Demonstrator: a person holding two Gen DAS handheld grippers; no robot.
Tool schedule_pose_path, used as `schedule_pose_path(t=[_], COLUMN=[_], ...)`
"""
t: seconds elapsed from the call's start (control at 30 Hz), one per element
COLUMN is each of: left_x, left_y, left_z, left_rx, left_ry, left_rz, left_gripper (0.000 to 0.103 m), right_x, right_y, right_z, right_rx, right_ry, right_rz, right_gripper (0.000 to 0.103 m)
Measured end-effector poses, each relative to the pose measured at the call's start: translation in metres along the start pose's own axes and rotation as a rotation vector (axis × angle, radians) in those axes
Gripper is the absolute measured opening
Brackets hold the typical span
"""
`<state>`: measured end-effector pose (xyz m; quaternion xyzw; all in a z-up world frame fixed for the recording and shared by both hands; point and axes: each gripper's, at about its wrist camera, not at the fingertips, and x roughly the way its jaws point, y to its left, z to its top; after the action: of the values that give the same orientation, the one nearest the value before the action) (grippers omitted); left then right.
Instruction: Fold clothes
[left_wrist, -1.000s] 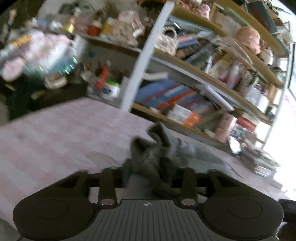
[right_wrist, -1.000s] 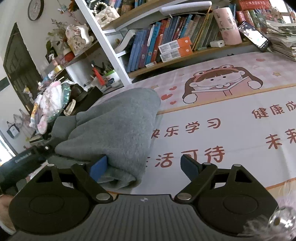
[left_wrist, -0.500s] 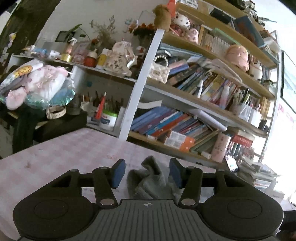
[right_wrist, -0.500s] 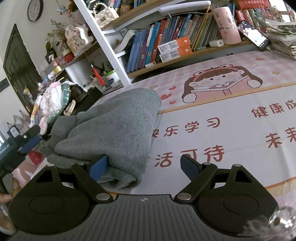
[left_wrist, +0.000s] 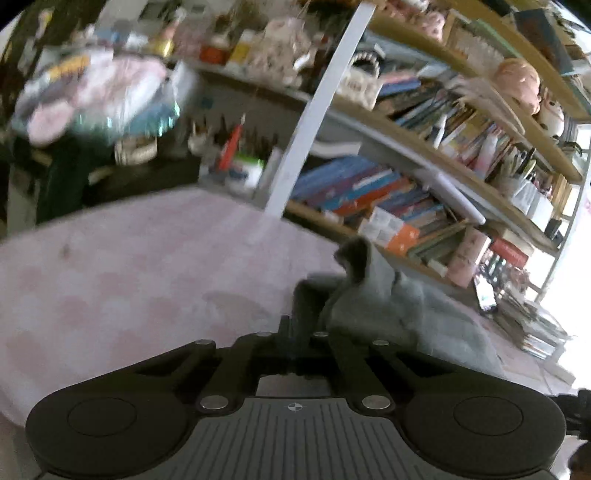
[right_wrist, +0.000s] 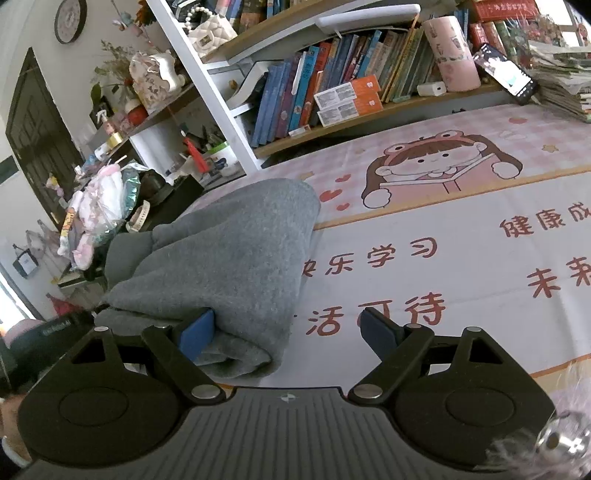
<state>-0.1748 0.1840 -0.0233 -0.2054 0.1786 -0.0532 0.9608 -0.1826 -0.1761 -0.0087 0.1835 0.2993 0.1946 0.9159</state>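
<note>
Pinching is what my left claw (left_wrist: 295, 332) looks to be doing: its two fingers are drawn fully together at the near edge of the grey garment (right_wrist: 236, 251), though blur keeps me from saying whether any fabric is really caught between them. In the left wrist view a dark bunched tuft of that cloth stands up at about one o'clock from the fingertips, with the rest of the garment trailing off toward three o'clock.

My right claw (right_wrist: 284, 332) hangs wide open and grips nothing. Its left blue pad (right_wrist: 195, 334) is tucked against the folded lower edge of the garment, while the other pad stands clear over the printed cloth covering the tabletop (right_wrist: 443, 258). From the right wrist view the garment sits as a loosely doubled heap at about eleven o'clock, beside the cartoon print.

I judge the step in hand to be securing a corner for another fold. Next I would want the right claw to close on the thick edge beside its pad, then lift both corners evenly so the layers do not slide apart.
</note>
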Motion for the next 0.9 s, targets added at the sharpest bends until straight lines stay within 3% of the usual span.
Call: schedule_pose_path(t=[0.1, 0.13, 0.2, 0.23, 0.27, 0.33, 0.47, 0.67, 0.77, 0.9], left_x=[-0.012, -0.018, -0.028, -0.031, -0.031, -0.024, 0.001, 0.03, 0.044, 0.04], left_y=[0.003, 0.003, 0.002, 0.001, -0.002, -0.01, -0.024, -0.014, -0.01, -0.019], left_z=[0.007, 0.011, 0.016, 0.018, 0.018, 0.017, 0.007, 0.006, 0.003, -0.001], left_rx=[-0.015, -0.023, -0.039, -0.048, -0.047, -0.019, 0.025, -0.108, -0.173, -0.135], left_ry=[-0.053, -0.073, -0.096, -0.097, -0.088, -0.048, 0.051, 0.123, 0.163, 0.159], left_rz=[-0.001, -0.015, -0.051, -0.075, -0.106, -0.134, -0.086, -0.15, -0.186, -0.178], left_gripper=[0.002, 0.012, 0.047, 0.084, 0.093, 0.093, 0.093, 0.092, 0.084, 0.068], right_x=[-0.001, -0.001, -0.002, -0.001, -0.001, 0.002, 0.012, 0.037, 0.05, 0.052], right_y=[0.0, -0.001, -0.001, -0.001, -0.002, -0.002, -0.004, -0.008, -0.012, -0.008], right_z=[0.001, 0.002, 0.003, 0.003, 0.004, 0.008, 0.017, 0.029, 0.033, 0.036], right_rx=[-0.005, -0.003, 0.005, 0.01, 0.018, 0.041, 0.086, 0.168, 0.228, 0.21], right_ry=[-0.006, -0.009, -0.014, -0.015, -0.012, -0.001, 0.036, 0.118, 0.161, 0.187], right_rz=[0.003, 0.005, 0.013, 0.019, 0.024, 0.039, 0.068, 0.111, 0.134, 0.157], right_gripper=[0.085, 0.085, 0.085, 0.085, 0.085, 0.085, 0.085, 0.082, 0.071, 0.052])
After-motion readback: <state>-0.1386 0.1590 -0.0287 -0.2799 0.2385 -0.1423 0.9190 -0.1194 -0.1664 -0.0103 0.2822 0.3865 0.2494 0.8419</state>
